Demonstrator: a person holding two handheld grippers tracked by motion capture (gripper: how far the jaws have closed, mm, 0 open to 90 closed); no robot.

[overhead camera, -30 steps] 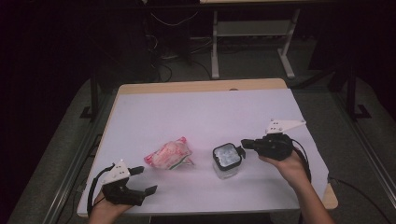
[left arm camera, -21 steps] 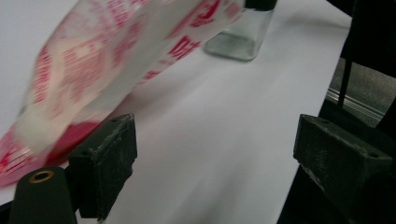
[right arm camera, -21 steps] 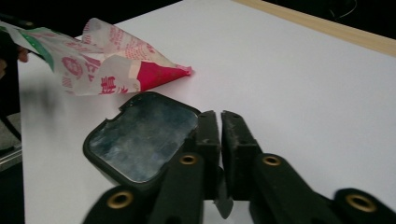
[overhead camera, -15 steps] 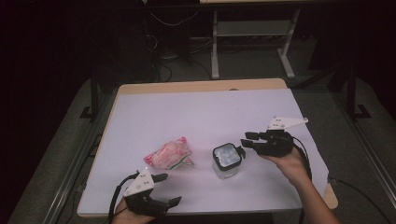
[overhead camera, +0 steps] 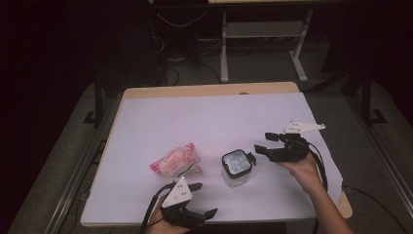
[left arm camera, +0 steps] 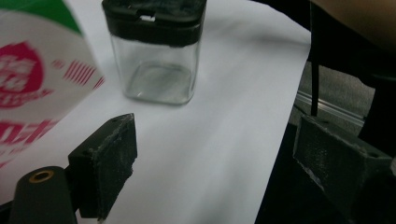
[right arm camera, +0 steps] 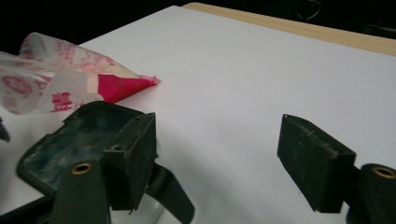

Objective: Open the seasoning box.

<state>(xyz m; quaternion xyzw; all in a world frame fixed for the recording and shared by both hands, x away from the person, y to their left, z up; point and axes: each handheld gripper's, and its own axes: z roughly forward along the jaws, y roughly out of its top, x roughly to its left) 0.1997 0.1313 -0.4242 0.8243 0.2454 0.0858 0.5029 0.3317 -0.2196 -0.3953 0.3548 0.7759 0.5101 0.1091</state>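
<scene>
My right hand-held gripper [overhead camera: 260, 142] just opening, spread empty beside the square clear glass jar with black lid [overhead camera: 236, 167] mid-table [overhead camera: 204, 117], my left hand-held gripper [overhead camera: 204, 200] spread empty near the pink-and-white plastic packet [overhead camera: 175, 160]

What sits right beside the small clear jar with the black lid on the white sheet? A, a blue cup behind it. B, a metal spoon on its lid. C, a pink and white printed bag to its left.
C: the pink and white bag lies just left of the jar in the high view.
</scene>
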